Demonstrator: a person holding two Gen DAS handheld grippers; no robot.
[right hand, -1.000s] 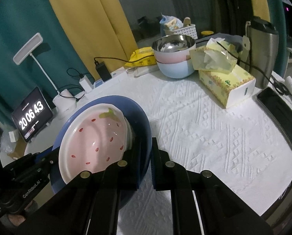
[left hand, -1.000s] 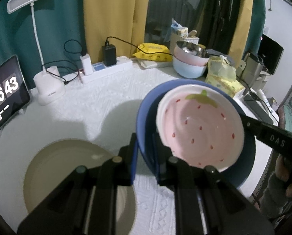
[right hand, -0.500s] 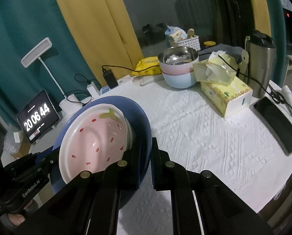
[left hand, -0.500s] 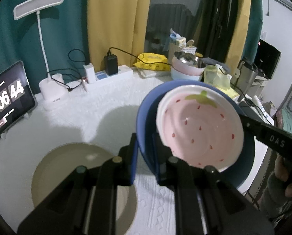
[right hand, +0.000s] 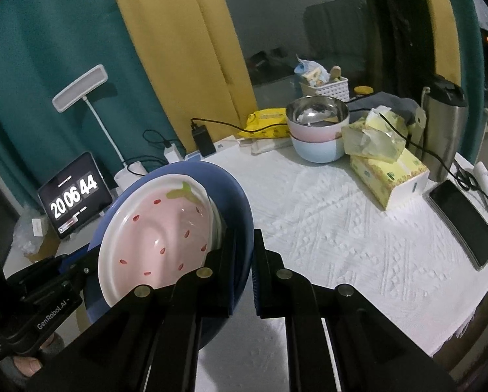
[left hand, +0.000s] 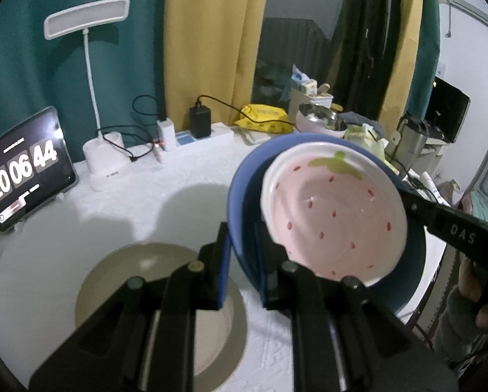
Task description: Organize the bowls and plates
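Clamping one blue plate are two grippers.

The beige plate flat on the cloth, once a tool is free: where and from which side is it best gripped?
Grip the beige plate by its rim, probably on the near edge, coming in low from the table's front. It lies flat and empty on the white cloth, so only the thin raised rim offers a pinch. Both tools are now shut on the blue plate.
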